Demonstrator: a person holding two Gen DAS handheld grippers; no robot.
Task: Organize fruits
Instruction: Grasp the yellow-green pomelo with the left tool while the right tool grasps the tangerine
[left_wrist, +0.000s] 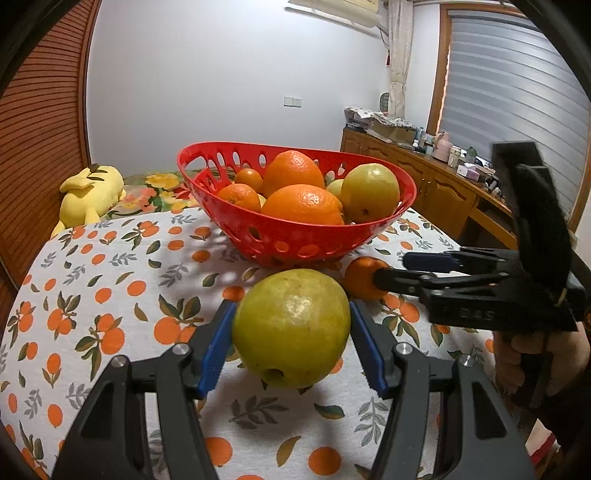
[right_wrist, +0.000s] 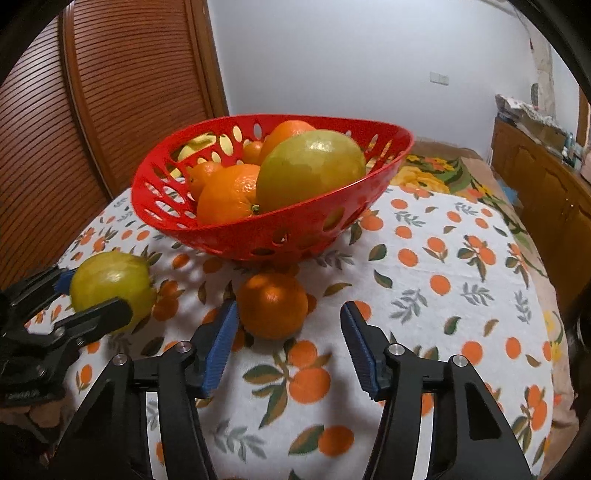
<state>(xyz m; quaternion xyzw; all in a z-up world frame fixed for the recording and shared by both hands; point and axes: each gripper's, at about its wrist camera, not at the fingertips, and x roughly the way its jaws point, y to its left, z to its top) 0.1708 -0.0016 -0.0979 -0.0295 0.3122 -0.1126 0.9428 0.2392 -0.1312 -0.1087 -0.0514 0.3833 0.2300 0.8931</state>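
Observation:
A red perforated basket (left_wrist: 229, 184) (right_wrist: 159, 184) stands on the table with several oranges and yellow-green fruits in it. My left gripper (left_wrist: 291, 332) is shut on a yellow-green fruit (left_wrist: 291, 328), also seen in the right wrist view (right_wrist: 110, 280). A small orange (right_wrist: 272, 305) (left_wrist: 360, 282) lies on the cloth in front of the basket. My right gripper (right_wrist: 286, 328) is open around it, the left pad touching it, the right pad apart. The right gripper shows in the left wrist view (left_wrist: 391, 269).
The table wears a white cloth with an orange print (left_wrist: 110, 280). A yellow plush toy (left_wrist: 90, 195) lies on a bed behind. A wooden sideboard (left_wrist: 424, 177) with clutter stands at the right, and a slatted wooden door (right_wrist: 92, 110) at the left.

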